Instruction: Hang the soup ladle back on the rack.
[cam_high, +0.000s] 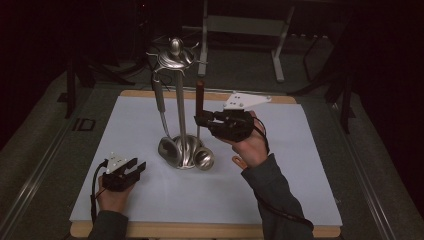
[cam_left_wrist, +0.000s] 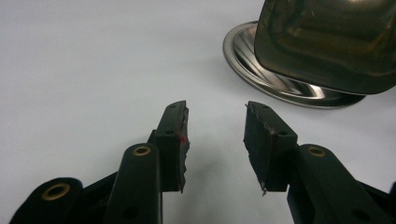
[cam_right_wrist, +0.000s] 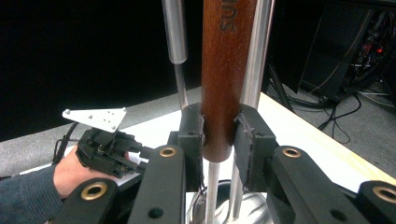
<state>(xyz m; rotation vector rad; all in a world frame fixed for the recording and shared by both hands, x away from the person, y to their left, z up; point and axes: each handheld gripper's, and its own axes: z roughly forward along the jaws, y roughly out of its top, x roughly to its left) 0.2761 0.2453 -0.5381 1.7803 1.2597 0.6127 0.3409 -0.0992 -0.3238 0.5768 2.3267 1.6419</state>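
Dim room; light falls mainly on the white table (cam_high: 150, 200), glare on the steel stand (cam_high: 182, 155) there, surroundings perhaps unlit.

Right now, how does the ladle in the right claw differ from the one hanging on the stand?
The wooden-handled ladle is clamped in the right claw; the steel-handled ladle hangs free from the stand. One handle is thick brown wood, the other slim grey metal. Both stand upright beside the pole, bowls low by the base.

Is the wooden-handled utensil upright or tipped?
Upright: its wooden handle stands vertical beside the stand's pole, clamped by the right gripper.
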